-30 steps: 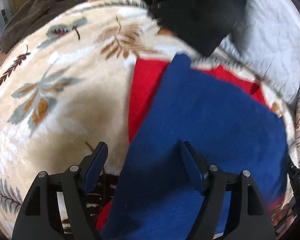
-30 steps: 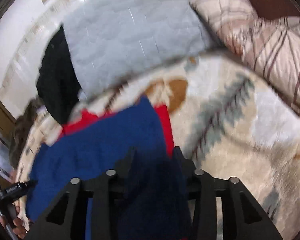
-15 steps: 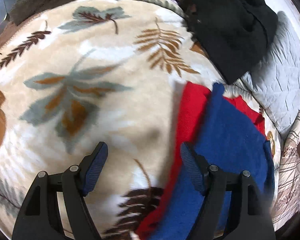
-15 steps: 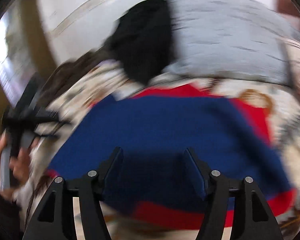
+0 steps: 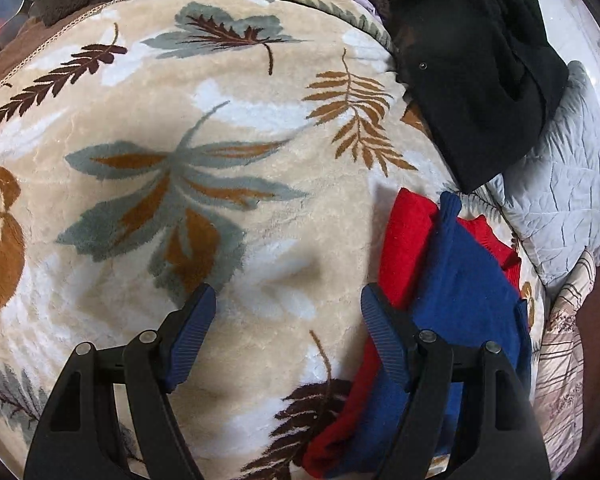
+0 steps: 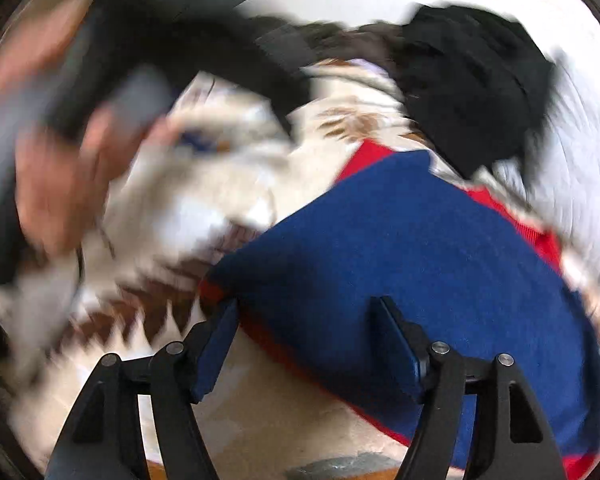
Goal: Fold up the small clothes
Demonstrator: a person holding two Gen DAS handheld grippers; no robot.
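The blue garment (image 5: 472,300) lay folded on top of the red garment (image 5: 410,240), and that stack sat on the leaf-patterned blanket (image 5: 220,200) of the bed, red showing as a border along the blue's edges. Take the blue garment as your landmark. Just beyond its far end lay a black garment (image 5: 480,80), with a grey quilt (image 5: 560,200) beside that one. In your left wrist view the blue's long axis ran away from you, up toward the black garment.

Your left gripper (image 5: 288,332) hung over bare blanket just beside the stack, on the red edge's side. It was released, jaws wide, nothing between them; its right finger overlapped the stack's near edge in the picture, though contact couldn't be confirmed.

Your right gripper (image 6: 306,340) was over the blue garment's near corner. Its jaws were opening, and cloth showed between them with no pad pressing on it, so nothing was held there. That view was badly smeared. Your left hand (image 6: 60,184) appeared in it, off past the blue's left edge.

Judging from this, your right gripper was the nearer one to the blue, and the stack looked finished, with the black garment the likely next piece.
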